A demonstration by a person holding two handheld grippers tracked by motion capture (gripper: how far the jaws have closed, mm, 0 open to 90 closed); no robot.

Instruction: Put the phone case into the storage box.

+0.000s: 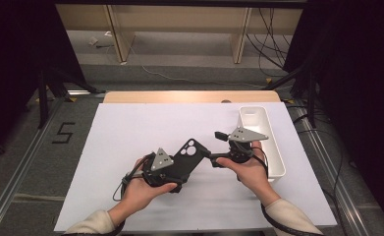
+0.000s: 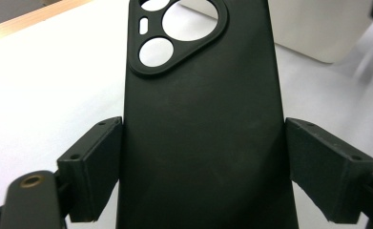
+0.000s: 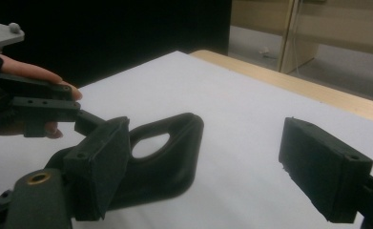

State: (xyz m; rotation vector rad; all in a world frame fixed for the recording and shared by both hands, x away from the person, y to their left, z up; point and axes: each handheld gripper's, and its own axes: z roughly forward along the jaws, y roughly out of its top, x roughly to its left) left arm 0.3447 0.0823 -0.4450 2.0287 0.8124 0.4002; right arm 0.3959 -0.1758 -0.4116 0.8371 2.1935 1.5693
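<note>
While the left gripper [image 1: 172, 169] pinches the near end of a black phone case [image 2: 201, 119] above the middle of the white table [image 1: 130, 132], the right gripper [image 3: 208, 171] waits spread at its far, camera-hole end. The case looks thin, matte and bendy, so it could flex or twist free if the right closes off-centre. A glossy white tray [image 1: 273, 147] sits at right.

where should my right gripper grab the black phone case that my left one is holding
Probably the free camera-cutout end of the phone case, coming in from its right side. The left gripper clamps the lower end across its width, and the right gripper stands open beside that end.
</note>
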